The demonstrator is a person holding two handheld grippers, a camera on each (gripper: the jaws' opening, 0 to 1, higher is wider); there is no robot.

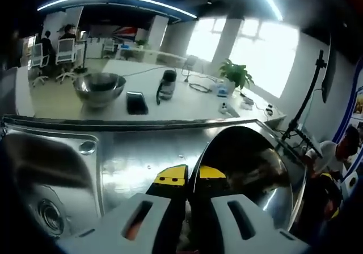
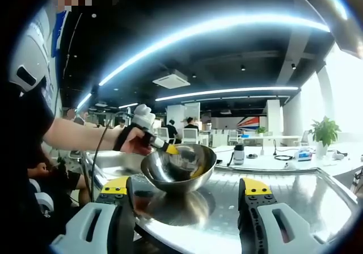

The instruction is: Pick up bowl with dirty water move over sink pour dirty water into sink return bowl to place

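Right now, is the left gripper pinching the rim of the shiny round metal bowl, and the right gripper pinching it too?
Not quite. The left gripper does pinch the shiny round metal bowl by its rim, but the right gripper is open and apart from it, as the right gripper view shows.

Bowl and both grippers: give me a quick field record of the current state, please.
bowl held: steel bowl, rim clamped by left gripper, resting on or just above the steel drainboard
bowl contents: cannot tell
left gripper: shut on the bowl's rim
right gripper: open, holding nothing, facing the bowl
sink basin: left of the bowl in the left gripper view
second bowl: on the white counter behind the sink
other items: black bottle, potted plant
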